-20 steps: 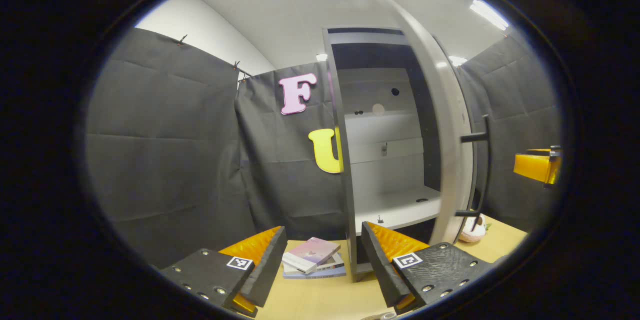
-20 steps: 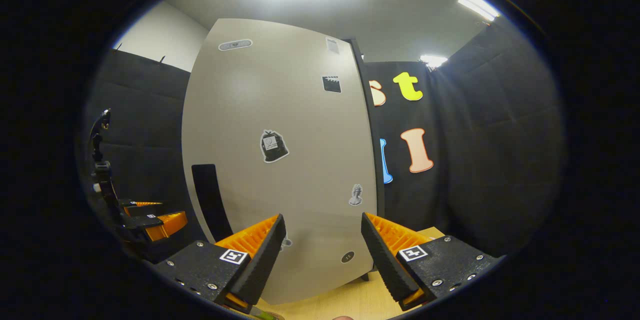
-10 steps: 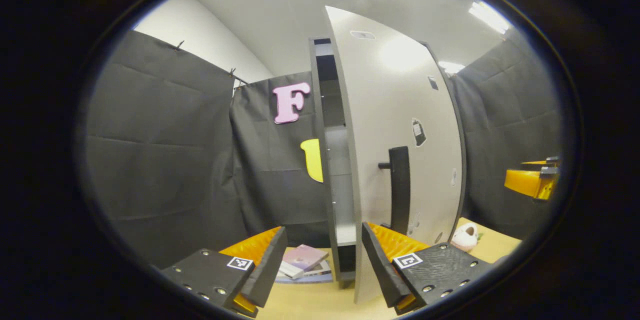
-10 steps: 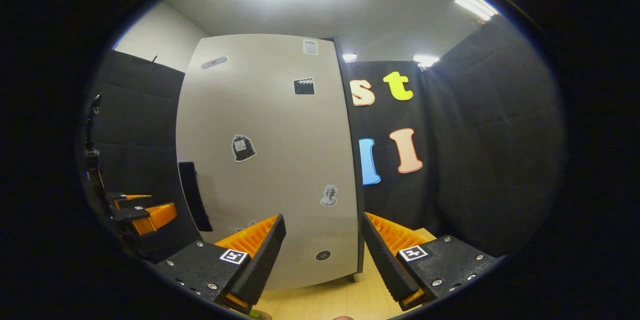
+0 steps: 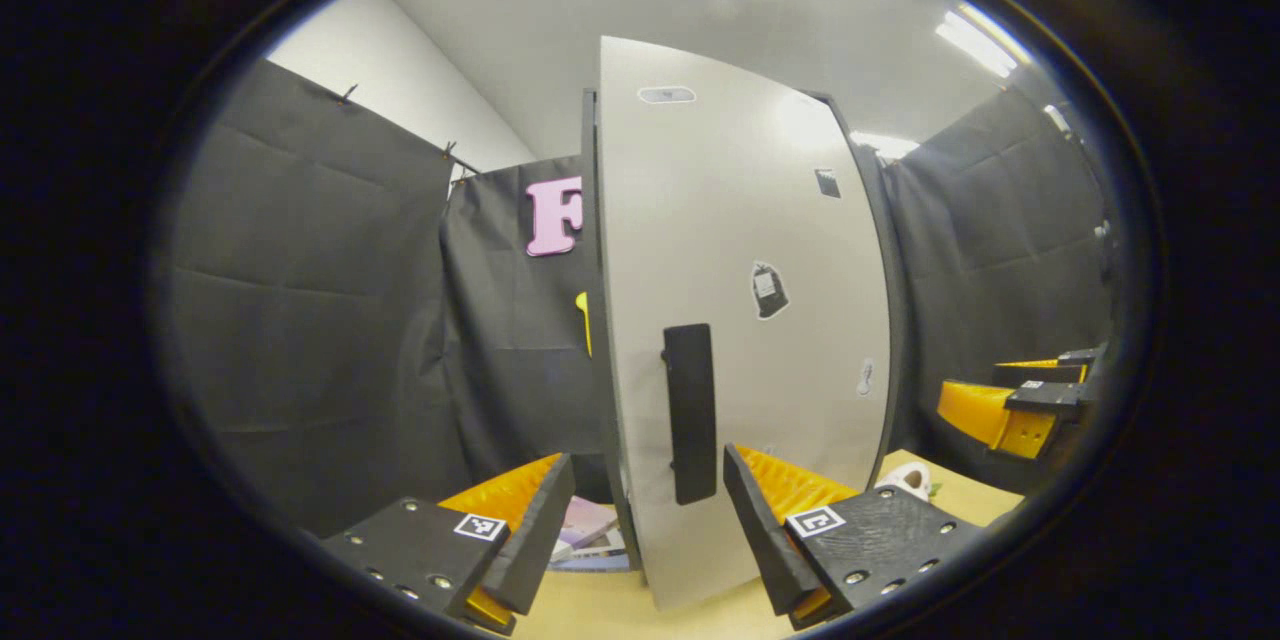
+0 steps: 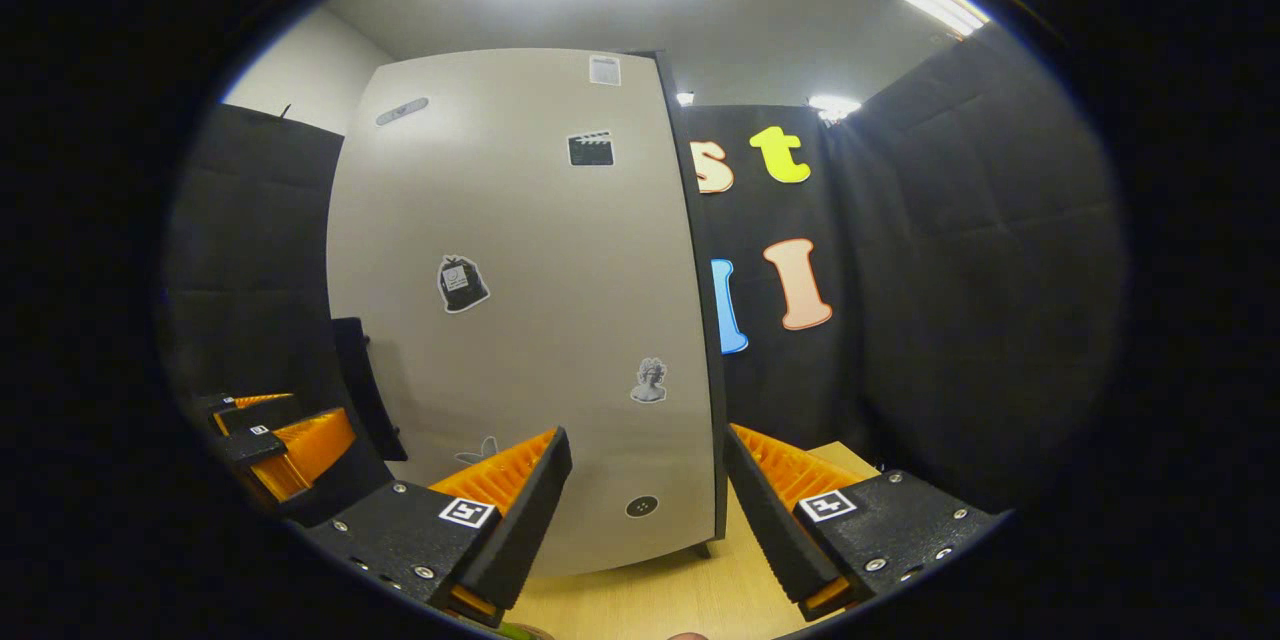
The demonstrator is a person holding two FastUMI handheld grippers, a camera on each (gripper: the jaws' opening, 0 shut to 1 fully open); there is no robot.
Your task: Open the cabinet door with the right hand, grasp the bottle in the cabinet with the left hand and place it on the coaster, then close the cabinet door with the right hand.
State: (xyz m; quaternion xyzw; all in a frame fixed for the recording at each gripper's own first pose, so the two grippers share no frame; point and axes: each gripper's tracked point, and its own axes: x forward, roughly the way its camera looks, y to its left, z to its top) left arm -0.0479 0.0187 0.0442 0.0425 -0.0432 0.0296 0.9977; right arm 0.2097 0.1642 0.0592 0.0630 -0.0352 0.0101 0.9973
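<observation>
In my left gripper view the cabinet door (image 5: 740, 320) fills mid-frame, almost flush with the cabinet (image 5: 592, 320), so I can't see inside and can't tell where the bottle is. The black handle (image 5: 689, 412) sits low centre. My left gripper (image 5: 648, 520) has its fingers apart, empty. Books (image 5: 588, 532) lie at the cabinet's foot. My right gripper (image 6: 648, 510) is spread too, empty, facing the door (image 6: 520, 320) above the table (image 6: 680, 600).
</observation>
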